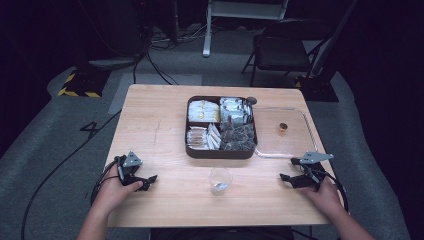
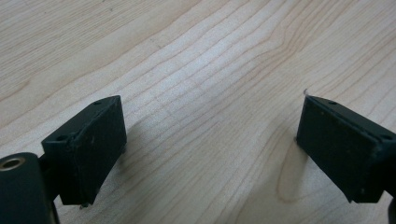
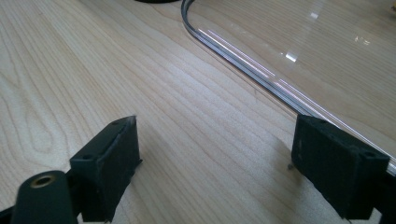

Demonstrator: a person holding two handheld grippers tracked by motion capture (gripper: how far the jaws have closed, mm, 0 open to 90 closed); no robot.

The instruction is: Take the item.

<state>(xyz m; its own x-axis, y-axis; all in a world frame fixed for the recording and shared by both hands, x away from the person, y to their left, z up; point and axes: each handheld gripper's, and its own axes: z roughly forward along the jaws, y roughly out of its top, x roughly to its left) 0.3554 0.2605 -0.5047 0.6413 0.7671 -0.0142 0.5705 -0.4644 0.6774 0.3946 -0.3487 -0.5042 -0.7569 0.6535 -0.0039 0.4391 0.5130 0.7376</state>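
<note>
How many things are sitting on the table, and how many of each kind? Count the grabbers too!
Dark divided tray of packets: 1
Clear lid with a small knob, lying beside the tray: 1
Clear plastic cup: 1
Grippers, left gripper and right gripper, both open: 2
Total: 5 things on the wooden table

On the table (image 1: 160, 120), a compartment tray (image 1: 221, 150) sits behind a cup (image 1: 220, 180); a clear lid (image 1: 295, 145) lies to its right.
</note>
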